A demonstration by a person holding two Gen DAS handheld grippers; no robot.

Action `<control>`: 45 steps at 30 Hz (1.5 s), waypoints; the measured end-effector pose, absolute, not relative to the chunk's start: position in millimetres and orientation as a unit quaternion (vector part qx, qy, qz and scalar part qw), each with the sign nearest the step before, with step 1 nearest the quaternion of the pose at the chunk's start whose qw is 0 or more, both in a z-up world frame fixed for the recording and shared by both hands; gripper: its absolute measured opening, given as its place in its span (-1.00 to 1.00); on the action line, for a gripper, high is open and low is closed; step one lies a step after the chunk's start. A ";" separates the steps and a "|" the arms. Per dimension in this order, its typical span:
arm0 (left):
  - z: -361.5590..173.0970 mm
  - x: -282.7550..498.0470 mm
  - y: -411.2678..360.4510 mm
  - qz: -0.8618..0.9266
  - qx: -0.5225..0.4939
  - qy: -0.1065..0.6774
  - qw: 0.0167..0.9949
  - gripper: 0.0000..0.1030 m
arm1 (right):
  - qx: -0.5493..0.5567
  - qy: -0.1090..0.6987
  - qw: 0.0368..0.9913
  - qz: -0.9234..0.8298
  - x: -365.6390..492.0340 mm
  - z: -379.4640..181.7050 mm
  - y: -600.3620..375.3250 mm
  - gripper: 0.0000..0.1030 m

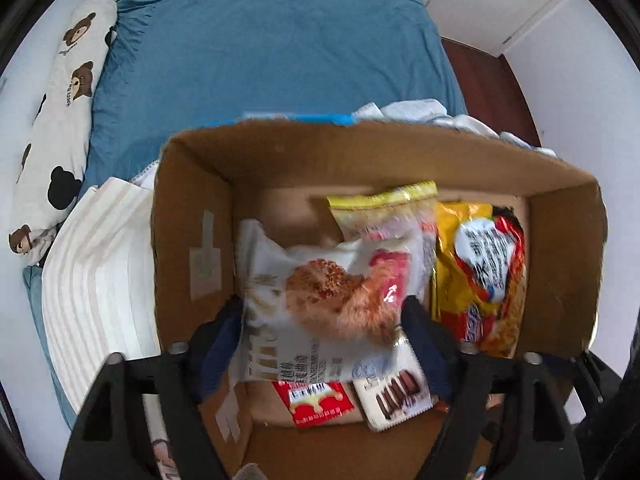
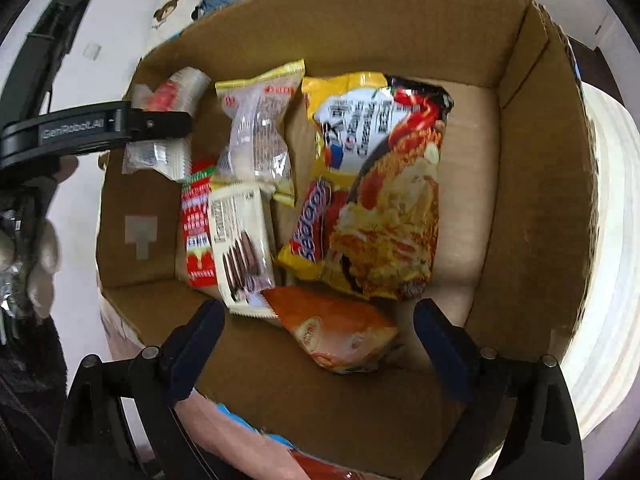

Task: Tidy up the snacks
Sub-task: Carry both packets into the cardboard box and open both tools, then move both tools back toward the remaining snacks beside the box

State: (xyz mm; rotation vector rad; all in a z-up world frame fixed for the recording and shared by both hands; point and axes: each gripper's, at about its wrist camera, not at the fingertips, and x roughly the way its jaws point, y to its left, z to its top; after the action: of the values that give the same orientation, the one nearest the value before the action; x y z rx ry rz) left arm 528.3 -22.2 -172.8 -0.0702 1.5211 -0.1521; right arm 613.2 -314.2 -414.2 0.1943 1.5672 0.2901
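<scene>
Snack packet [image 1: 320, 300] hangs in left tongs [image 1: 324, 320] marked "GenRobot.AI".

Left claw [image 1: 324, 320] clamped, right claw [image 2: 320, 320] agape.

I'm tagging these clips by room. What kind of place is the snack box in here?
Most likely a bedroom. The cardboard box sits on a bed with a blue sheet, a bear-print pillow lies along one side, and folded striped bedding lies beside the box.
</scene>
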 end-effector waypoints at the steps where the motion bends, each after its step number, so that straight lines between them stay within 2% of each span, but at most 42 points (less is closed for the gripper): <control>1: -173.9 529.7 -20.8 -0.066 -0.034 0.689 0.721 0.77 | 0.086 0.699 0.700 0.122 614.4 -413.6 -314.4 0.90; 3: -174.0 532.2 -18.3 -0.062 -0.032 0.687 0.723 0.84 | 0.086 0.695 0.705 0.110 616.0 -412.4 -315.4 0.92; 14: -145.3 499.0 -15.3 -0.056 -0.039 0.654 0.754 0.84 | 0.101 0.658 0.745 0.051 608.0 -391.5 -326.5 0.93; 24: -87.2 410.6 -13.9 -0.052 -0.030 0.579 0.813 0.84 | 0.117 0.596 0.794 0.005 568.3 -349.8 -327.3 0.93; 32: -55.1 323.4 -14.9 -0.040 0.004 0.518 0.854 0.84 | 0.137 0.559 0.818 0.014 500.1 -320.5 -315.1 0.93; 36: -75.3 281.1 -16.2 -0.034 0.034 0.527 0.849 0.84 | 0.183 0.570 0.801 0.011 455.7 -340.3 -321.8 0.93; 45: -164.5 229.9 -10.0 -0.022 0.081 0.599 0.796 0.84 | 0.334 0.628 0.702 -0.048 367.2 -451.5 -344.0 0.93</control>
State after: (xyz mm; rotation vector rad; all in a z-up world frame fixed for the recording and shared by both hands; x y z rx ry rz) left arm 229.9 -10.0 -164.5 0.1740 1.2864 -0.0471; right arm 367.2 -344.0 -451.5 0.7441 1.3970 -0.1076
